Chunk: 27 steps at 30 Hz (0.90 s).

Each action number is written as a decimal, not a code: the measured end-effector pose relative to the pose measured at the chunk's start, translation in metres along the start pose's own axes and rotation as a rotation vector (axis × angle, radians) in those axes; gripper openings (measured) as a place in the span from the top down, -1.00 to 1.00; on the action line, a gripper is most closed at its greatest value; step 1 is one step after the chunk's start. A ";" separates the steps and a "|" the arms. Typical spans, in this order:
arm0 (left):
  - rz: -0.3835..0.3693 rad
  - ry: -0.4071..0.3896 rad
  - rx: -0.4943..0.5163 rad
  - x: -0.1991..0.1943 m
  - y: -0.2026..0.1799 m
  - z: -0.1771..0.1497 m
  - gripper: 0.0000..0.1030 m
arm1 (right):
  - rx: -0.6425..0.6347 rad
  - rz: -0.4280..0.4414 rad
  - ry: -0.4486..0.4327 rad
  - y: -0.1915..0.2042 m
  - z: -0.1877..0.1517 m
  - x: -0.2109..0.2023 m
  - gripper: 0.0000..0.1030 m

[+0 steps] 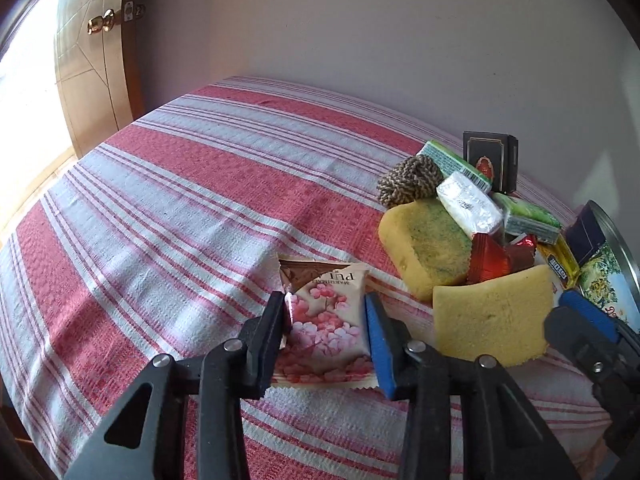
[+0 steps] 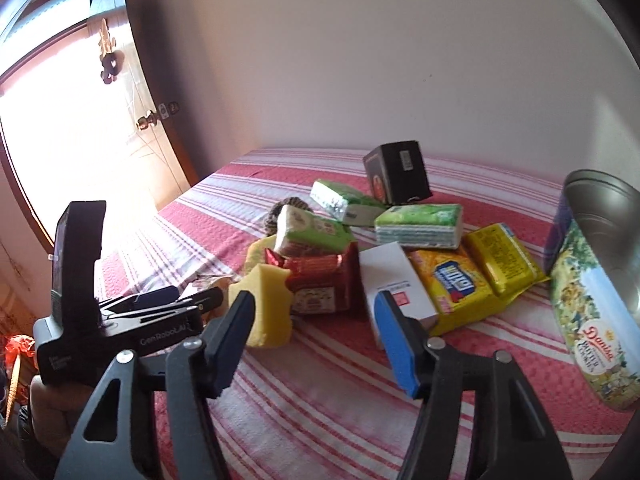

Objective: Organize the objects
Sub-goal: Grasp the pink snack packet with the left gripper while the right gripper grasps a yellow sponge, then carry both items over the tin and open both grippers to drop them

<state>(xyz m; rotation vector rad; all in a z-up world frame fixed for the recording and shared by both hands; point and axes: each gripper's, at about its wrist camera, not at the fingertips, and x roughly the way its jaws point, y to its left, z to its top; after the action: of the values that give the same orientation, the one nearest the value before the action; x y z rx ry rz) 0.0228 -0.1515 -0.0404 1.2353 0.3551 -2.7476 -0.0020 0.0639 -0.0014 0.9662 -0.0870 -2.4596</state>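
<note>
My left gripper (image 1: 325,312) is shut on a pink-flowered marshmallow packet (image 1: 326,320), both pads against its sides, low over the striped bedspread (image 1: 180,200). To its right lies a pile: two yellow sponges (image 1: 494,316), a woven ball (image 1: 408,182), a red wrapper (image 1: 490,260), green packets (image 1: 530,218) and a black box (image 1: 490,160). My right gripper (image 2: 316,320) is open and empty, above the cloth in front of the pile, near a yellow sponge (image 2: 268,308) and a white box (image 2: 396,284). The left gripper's body (image 2: 120,320) shows at the left of the right wrist view.
A round butter-cookie tin (image 2: 592,280) lies on its side at the right. Yellow biscuit packets (image 2: 480,272) sit beside it. A wooden door (image 1: 92,60) with a brass knob stands at the far left, a plain wall behind the bed.
</note>
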 end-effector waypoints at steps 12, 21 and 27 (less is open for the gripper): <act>-0.012 -0.070 -0.056 -0.014 0.011 -0.003 0.19 | -0.077 0.059 0.084 0.027 0.000 0.025 0.49; -0.032 -0.341 0.024 -0.070 -0.035 0.004 0.20 | -0.036 0.042 -0.208 -0.003 0.023 -0.065 0.49; -0.150 -0.427 0.130 -0.088 -0.102 0.008 0.20 | 0.000 -0.246 -0.432 -0.068 0.023 -0.136 0.49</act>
<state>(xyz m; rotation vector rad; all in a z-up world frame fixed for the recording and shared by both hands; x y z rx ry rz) 0.0556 -0.0542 0.0472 0.6308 0.2356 -3.1013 0.0400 0.1842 0.0843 0.4506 -0.1185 -2.8586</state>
